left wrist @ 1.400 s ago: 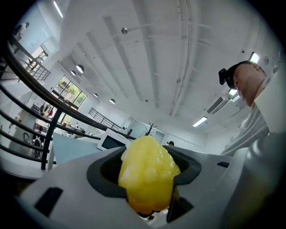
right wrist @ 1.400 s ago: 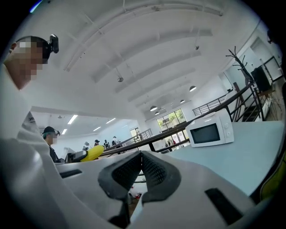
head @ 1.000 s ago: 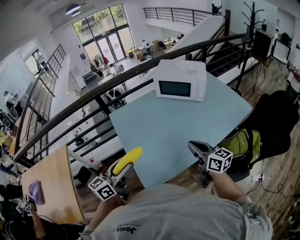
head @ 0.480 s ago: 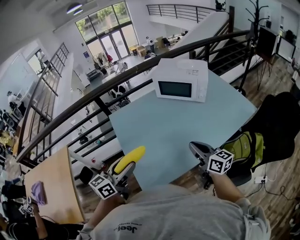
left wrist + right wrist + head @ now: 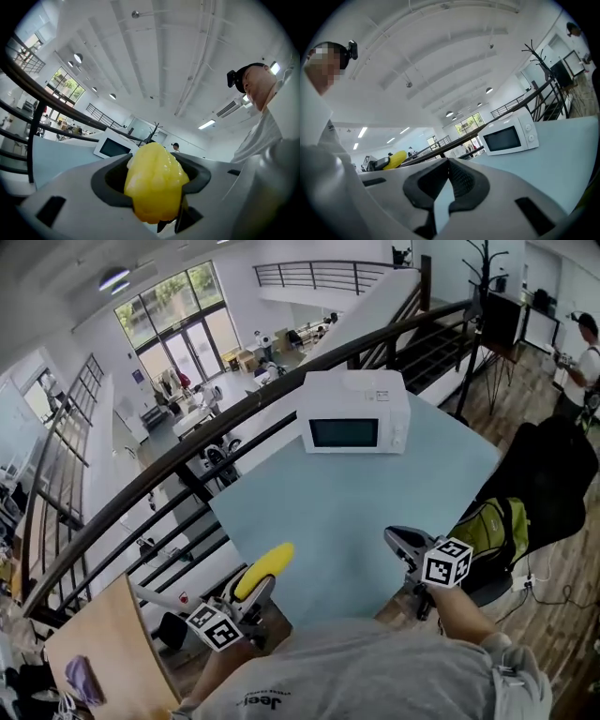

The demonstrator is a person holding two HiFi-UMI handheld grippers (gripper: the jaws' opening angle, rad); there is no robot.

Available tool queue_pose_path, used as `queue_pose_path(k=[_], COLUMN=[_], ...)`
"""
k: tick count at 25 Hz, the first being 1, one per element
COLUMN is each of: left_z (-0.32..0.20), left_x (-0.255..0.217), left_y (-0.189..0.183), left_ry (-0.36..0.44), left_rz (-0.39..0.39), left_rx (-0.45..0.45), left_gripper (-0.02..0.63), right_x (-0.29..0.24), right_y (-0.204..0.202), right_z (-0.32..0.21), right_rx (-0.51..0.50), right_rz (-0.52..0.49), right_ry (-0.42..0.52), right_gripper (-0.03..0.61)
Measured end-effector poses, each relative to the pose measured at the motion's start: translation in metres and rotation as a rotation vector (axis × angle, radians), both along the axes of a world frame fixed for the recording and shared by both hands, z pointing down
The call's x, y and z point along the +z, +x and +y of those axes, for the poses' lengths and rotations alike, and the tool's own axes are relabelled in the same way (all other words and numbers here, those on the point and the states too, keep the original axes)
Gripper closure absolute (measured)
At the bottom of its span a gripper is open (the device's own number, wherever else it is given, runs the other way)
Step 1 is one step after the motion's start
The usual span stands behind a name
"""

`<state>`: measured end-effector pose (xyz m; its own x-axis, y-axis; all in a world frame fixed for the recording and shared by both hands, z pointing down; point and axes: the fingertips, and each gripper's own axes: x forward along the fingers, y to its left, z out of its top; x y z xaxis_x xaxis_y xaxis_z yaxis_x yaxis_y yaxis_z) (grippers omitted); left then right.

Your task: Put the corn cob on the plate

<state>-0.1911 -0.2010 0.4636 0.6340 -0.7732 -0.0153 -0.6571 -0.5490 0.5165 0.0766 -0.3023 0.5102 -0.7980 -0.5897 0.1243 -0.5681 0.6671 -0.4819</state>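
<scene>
The left gripper (image 5: 246,596) pinches the yellow corn cob (image 5: 155,185) between its dark pads, with the cob's blunt end projecting forward past the jaws. The cob is held in the air at the near left edge of the pale blue table (image 5: 328,512). The right gripper (image 5: 449,168), at the table's near right edge, has its jaws pressed together at the tips with nothing between them. A white microwave (image 5: 353,412) stands at the table's far side.
</scene>
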Motion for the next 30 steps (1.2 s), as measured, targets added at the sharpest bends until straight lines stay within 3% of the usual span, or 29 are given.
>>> queue_pose_path(k=[5,10,15,18,24,30], left_z=[-0.045,-0.099,-0.132,-0.144,-0.192,-0.269], left_x=[0.019,0.035,0.026,0.034,0.001,-0.022], left_y=[-0.058,-0.090,-0.065,-0.040,0.011,0.029], left_ry=[0.013,0.004,0.041,-0.007,0.028,0.065], left_rz=[0.037,0.013,0.067,0.072,0.002,-0.045], left_rx=[0.102,0.195,0.178,0.144,0.170,0.194], left_gripper=[0.357,0.357,0.357,0.357,0.357,0.357], right_x=[-0.010,-0.013,-0.002,0.009,0.003,0.010], right_y=[-0.044,-0.077,-0.057,-0.036,-0.010,0.007], right_z=[-0.008,-0.011,-0.023,-0.045,-0.090,-0.138], right_rx=[0.097,0.138,0.114,0.124,0.097,0.133], right_rz=[0.085,0.131,0.200,0.169,0.142,0.131], right_ry=[-0.015,-0.049,-0.051,-0.068,-0.006,0.036], right_gripper=[0.561,0.561,0.560,0.561,0.560,0.560])
